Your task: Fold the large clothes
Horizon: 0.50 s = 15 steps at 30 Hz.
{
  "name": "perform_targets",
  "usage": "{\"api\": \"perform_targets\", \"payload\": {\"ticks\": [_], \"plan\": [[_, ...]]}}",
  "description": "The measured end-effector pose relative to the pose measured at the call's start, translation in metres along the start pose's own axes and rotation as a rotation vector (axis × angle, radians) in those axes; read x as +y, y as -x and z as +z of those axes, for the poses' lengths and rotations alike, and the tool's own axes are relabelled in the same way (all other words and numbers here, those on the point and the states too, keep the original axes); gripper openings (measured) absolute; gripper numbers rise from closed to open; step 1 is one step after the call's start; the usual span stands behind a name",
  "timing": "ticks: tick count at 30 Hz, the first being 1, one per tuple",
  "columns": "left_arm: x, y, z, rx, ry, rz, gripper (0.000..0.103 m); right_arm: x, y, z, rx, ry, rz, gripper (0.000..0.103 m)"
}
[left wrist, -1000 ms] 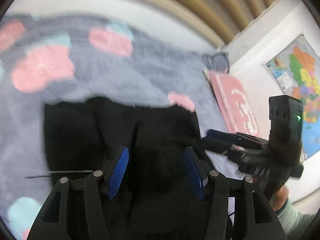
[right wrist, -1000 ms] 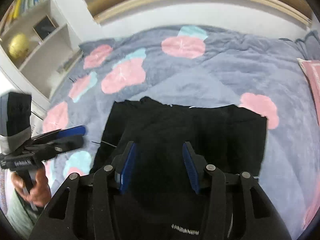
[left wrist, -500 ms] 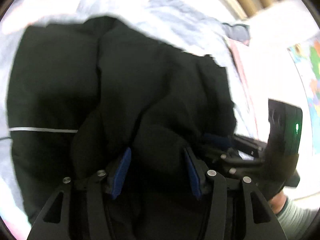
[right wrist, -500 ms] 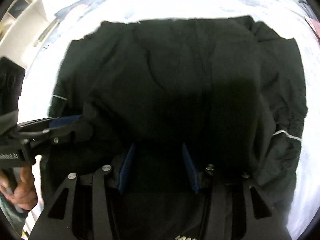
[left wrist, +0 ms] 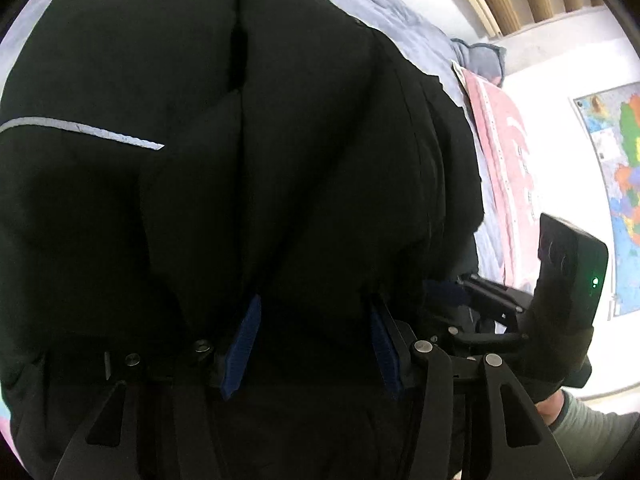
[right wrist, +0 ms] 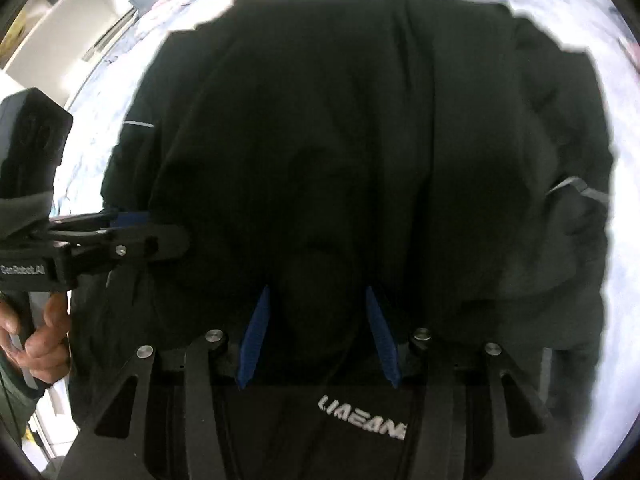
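A large black jacket (left wrist: 280, 120) with a grey reflective stripe (left wrist: 80, 130) lies on the bed and fills both views. My left gripper (left wrist: 314, 304) points down into it, and a thick bunch of black fabric sits pinched between its blue pads. My right gripper (right wrist: 316, 290) is likewise shut on a fold of the jacket (right wrist: 360, 120), just above white lettering (right wrist: 360, 416). In each view the other gripper shows at the side, the right gripper (left wrist: 480, 308) and the left gripper (right wrist: 160, 236), both at the garment's near edge.
A grey-blue bedspread (left wrist: 392, 20) with pink patches lies under the jacket. A pink pillow (left wrist: 504, 152) sits at the bed's right edge below a wall map (left wrist: 624, 184). White shelves (right wrist: 60, 32) stand at the left. A person's hand (right wrist: 44, 340) holds the left gripper's handle.
Both grippers have come down close to the bed with the black fabric still between their pads. The jacket has grown from a patch on the bedspread to fill both views.
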<state>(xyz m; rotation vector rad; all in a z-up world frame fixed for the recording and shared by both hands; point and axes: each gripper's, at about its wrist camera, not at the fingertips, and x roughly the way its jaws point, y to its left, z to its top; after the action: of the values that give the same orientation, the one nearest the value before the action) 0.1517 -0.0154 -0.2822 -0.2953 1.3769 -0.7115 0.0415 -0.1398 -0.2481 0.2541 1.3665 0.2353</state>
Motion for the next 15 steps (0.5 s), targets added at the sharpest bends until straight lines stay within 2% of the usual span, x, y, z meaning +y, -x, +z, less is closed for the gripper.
{"api": "perform_targets", "payload": {"ticks": [6, 11, 15], "plan": [[-0.026, 0.026, -0.011, -0.006, -0.046, 0.037, 0.055, 0.003, 0.014, -0.003, 0.023, -0.021, 0.007, 0.052], [-0.041, 0.086, -0.04, -0.093, -0.046, 0.024, 0.055, -0.006, 0.055, -0.03, -0.005, -0.077, 0.055, 0.055], [-0.019, 0.143, -0.078, -0.161, 0.025, 0.052, 0.056, -0.018, 0.09, -0.062, -0.038, -0.148, 0.068, 0.062]]}}
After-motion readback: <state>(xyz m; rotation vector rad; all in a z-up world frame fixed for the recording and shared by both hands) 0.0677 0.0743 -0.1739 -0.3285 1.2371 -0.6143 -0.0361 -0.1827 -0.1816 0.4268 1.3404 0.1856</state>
